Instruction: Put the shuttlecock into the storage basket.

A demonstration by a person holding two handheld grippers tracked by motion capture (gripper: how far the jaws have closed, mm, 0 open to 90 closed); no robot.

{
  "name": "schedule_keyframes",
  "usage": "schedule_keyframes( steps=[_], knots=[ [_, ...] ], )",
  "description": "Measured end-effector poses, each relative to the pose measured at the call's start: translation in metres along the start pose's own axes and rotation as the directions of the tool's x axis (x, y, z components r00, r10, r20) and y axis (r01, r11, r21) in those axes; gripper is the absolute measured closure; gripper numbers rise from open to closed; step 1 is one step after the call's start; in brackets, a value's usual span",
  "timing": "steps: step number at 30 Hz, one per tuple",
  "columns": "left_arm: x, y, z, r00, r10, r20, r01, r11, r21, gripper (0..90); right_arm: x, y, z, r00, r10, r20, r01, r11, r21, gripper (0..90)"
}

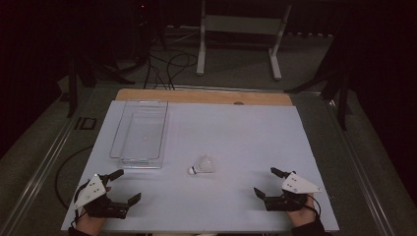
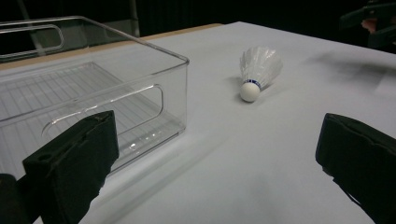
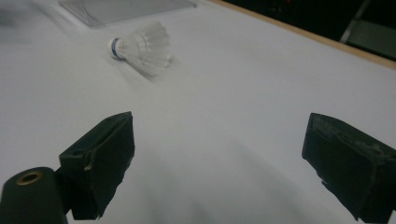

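The shuttlecock [image 1: 201, 165] lies on its side on the white desk [image 1: 236, 132], a little below the centre of the high view, near the clear bin [image 1: 139, 132]. The left gripper [image 1: 123, 186] at lower left and the right gripper [image 1: 265, 183] at lower right both have their jaws wide open, holding nothing.

From above we look down the worktop [image 1: 236, 132]; both claw views sit low, sharing the shuttlecock [image 2: 258, 71].

Open surface [image 1: 236, 142] lay between both grippers and the shuttlecock [image 1: 201, 165]. Only obstacle was the clear bin [image 1: 140, 132], standing just left of the shuttlecock, ahead of the left gripper [image 1: 123, 186].
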State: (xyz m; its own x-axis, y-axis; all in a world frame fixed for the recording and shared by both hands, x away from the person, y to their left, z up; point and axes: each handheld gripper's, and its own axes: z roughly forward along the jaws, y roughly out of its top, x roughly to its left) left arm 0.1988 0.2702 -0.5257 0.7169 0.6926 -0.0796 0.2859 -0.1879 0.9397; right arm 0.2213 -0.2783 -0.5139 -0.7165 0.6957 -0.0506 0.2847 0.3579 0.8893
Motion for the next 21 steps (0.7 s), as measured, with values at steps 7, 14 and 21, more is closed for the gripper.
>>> schedule_keyframes(
  steps=[7, 14, 21],
  knots=[
    [0.0008, -0.0005, -0.0013, 1.0000, -0.006, -0.002, 0.006, 1.0000, -0.004, 0.0, 0.0016, 0.0010, 0.0013, 0.9998, -0.017, -0.001, 0.017, 1.000, 0.000, 9.4],
    [0.0016, 0.0002, -0.0007, 0.9999, -0.007, -0.013, 0.007, 1.0000, 0.005, 0.0, 0.0021, 0.0014, -0.0003, 0.9997, -0.024, 0.008, 0.024, 1.000, -0.005, 9.4],
    [0.0022, 0.0057, -0.0045, 0.9994, -0.030, -0.017, 0.029, 0.9995, -0.012, 0.0, 0.0028, 0.0019, -0.0002, 0.9994, -0.031, 0.013, 0.031, 0.999, -0.009, 9.4]
  ],
)
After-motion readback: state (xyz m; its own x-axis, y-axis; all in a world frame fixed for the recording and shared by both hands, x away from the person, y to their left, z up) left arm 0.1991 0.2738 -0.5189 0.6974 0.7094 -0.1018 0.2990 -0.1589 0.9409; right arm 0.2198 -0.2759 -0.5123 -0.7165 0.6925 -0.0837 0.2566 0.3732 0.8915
